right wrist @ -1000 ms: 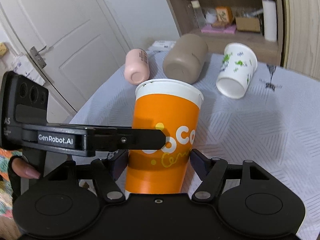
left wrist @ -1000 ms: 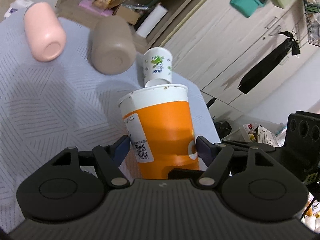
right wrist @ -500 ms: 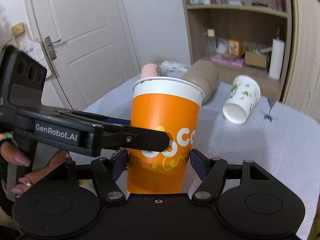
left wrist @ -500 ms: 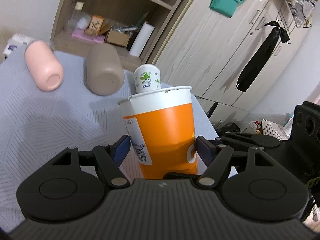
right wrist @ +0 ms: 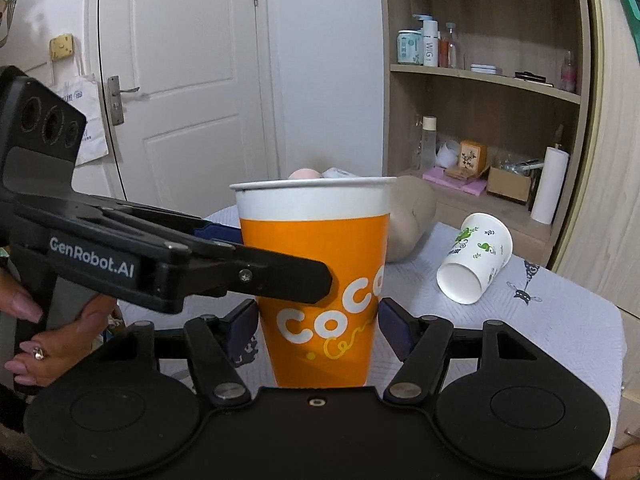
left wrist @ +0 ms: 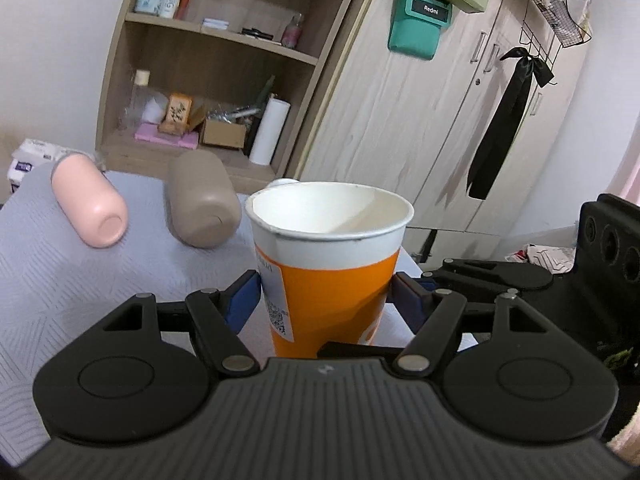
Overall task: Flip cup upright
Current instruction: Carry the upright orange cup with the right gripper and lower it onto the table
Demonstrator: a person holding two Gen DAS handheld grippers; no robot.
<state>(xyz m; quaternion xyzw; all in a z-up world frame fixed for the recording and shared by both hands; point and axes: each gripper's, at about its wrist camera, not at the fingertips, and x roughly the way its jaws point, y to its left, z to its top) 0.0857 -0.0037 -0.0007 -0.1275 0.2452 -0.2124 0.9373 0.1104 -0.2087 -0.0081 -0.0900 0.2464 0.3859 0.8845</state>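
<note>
An orange paper cup with a white rim [left wrist: 332, 280] stands mouth-up between both pairs of fingers. My left gripper [left wrist: 324, 300] is shut on its lower half, blue pads touching both sides. My right gripper [right wrist: 318, 320] is also shut on the orange cup [right wrist: 320, 284], from the other side; the left gripper's finger [right wrist: 256, 276] crosses in front of it. A white cup with green print [right wrist: 476, 264] lies on its side on the grey tablecloth [right wrist: 560, 332], mouth toward me.
A pink tumbler [left wrist: 90, 204] and a beige tumbler [left wrist: 202, 200] lie on their sides at the table's far part. Behind stand a wooden shelf unit [left wrist: 224, 64], a wardrobe [left wrist: 440, 120] and a white door [right wrist: 176, 80]. The table's right edge [right wrist: 616, 360] is close.
Both grippers have tilted and lifted, with the orange cup held between them; the views swung from looking down at the table to level, and the cup now stands straight.
</note>
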